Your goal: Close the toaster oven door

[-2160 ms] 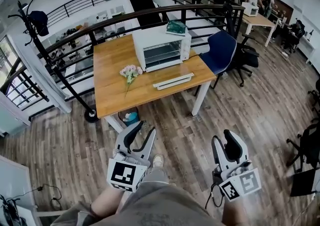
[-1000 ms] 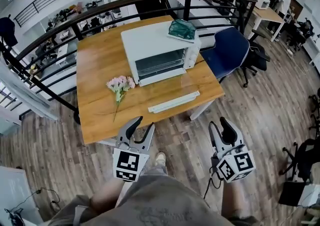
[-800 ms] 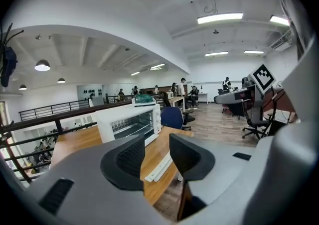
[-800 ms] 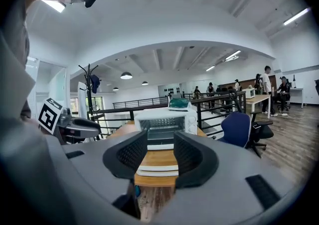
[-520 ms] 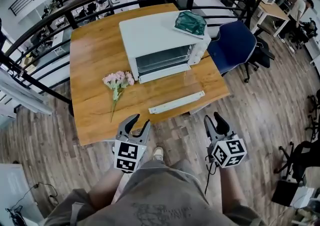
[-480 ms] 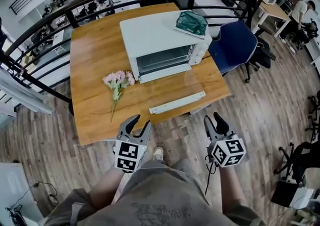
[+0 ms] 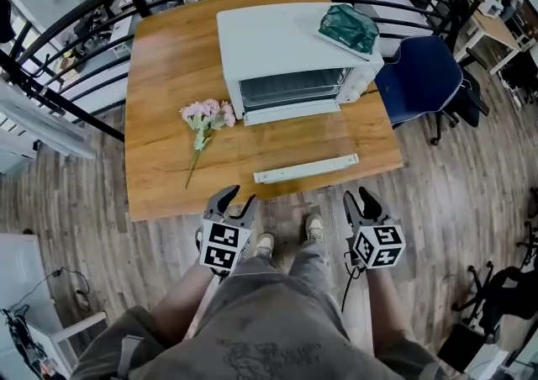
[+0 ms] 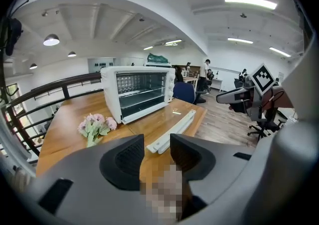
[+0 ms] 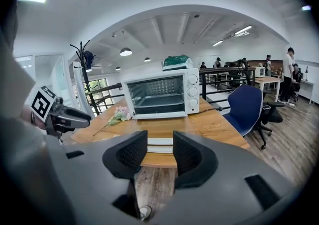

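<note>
- The toaster oven stands on the wooden table, toward the far right corner, with its front facing the near edge.
- Its door is fully open. It is folded down flat over the table top, and the interior racks are exposed.
- The white handle bar of the door lies close to the near edge of the table, right of centre.
- The left gripper is held off the near edge of the table, above the wooden floor. It touches nothing.
- Left gripper jaws: spreading apart, with nothing between the pads.
- The right gripper is held beside the left one, also short of the near edge, roughly in line with the right end of the handle bar.
- Right gripper jaws: parted and empty, with only the table edge and door handle visible beyond the gap.
- A bunch of pink flowers lies on the table just left of the oven, stems pointing to the near edge.
- A green bundle rests on the oven's top, at its right end.
- A blue chair stands at the right edge of the table.
</note>
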The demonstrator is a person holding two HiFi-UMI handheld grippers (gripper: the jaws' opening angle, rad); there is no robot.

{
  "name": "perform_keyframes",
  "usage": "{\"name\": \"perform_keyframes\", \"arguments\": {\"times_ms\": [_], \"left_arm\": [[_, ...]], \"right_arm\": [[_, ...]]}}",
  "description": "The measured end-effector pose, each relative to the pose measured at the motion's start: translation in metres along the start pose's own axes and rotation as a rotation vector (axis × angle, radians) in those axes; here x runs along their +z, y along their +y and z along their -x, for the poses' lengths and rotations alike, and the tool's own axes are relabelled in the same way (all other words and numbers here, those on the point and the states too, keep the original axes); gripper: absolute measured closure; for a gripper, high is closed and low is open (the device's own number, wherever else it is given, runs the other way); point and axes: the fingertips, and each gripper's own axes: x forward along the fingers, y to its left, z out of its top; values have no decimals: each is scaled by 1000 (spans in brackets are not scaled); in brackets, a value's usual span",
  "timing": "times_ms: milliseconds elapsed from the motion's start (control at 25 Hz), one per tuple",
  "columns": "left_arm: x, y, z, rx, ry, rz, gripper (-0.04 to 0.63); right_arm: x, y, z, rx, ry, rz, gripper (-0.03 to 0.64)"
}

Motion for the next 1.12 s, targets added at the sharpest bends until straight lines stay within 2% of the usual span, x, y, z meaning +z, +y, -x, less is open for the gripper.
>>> {"name": "perform_keyframes", "arguments": {"times_ms": [240, 360, 520, 760, 960, 1120], "left_arm": [[-17, -11, -20, 75, 77, 35, 425], [-26, -10, -31, 144, 111, 52, 425], [-46, -8, -48, 214, 172, 123, 425], [-70, -4, -74, 245, 213, 213, 425], [-89, 0, -96, 244, 263, 206, 425], [-94, 7, -115, 225, 255, 193, 425]], "right_arm": [[-23, -32, -31, 67, 84, -13, 456], [-34, -45, -45, 106, 132, -4, 456], [-51, -62, -64, 137, 189, -13, 456], [-61, -76, -97, 175, 233, -3, 456], [-79, -82, -118, 192, 296, 36, 456], [-83, -84, -132, 184, 313, 32, 456]]}}
